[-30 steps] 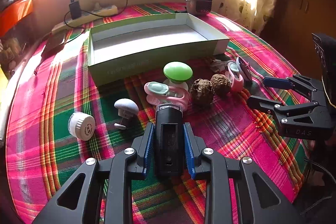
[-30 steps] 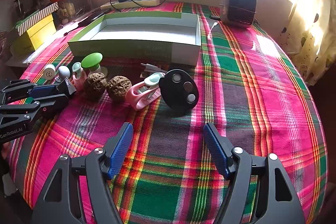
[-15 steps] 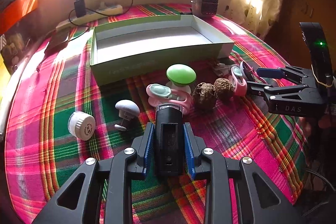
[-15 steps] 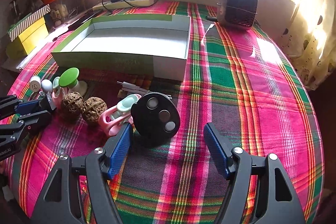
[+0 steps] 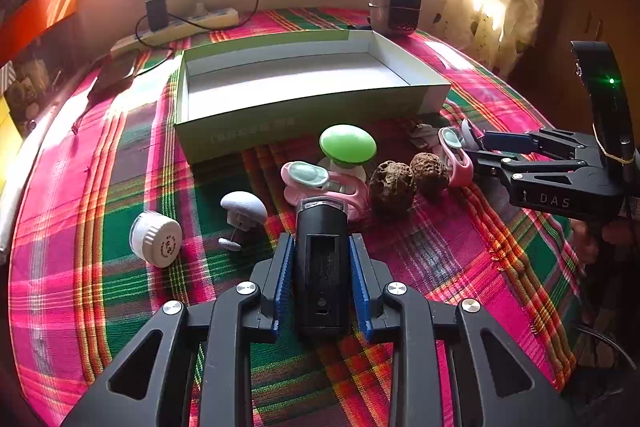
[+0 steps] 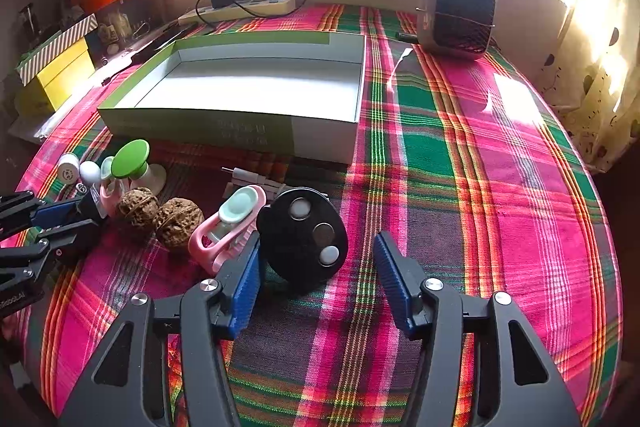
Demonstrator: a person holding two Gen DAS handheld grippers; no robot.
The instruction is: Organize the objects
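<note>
So the left gripper point(image 5: 322, 281) is squeezing a black flashlight point(image 5: 321, 259) just above the plaid cloth point(image 6: 460, 155). The right gripper point(image 6: 316, 275) is closing in, pads not yet gripping the black disc point(image 6: 302, 233) between them, near the empty box point(image 6: 248, 87).

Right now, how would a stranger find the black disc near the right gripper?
Start at the shallow green cardboard box on the plaid cloth. In front of its right corner lies a flat black round disc. Only it carries three small round buttons, beside a pink clip.
</note>
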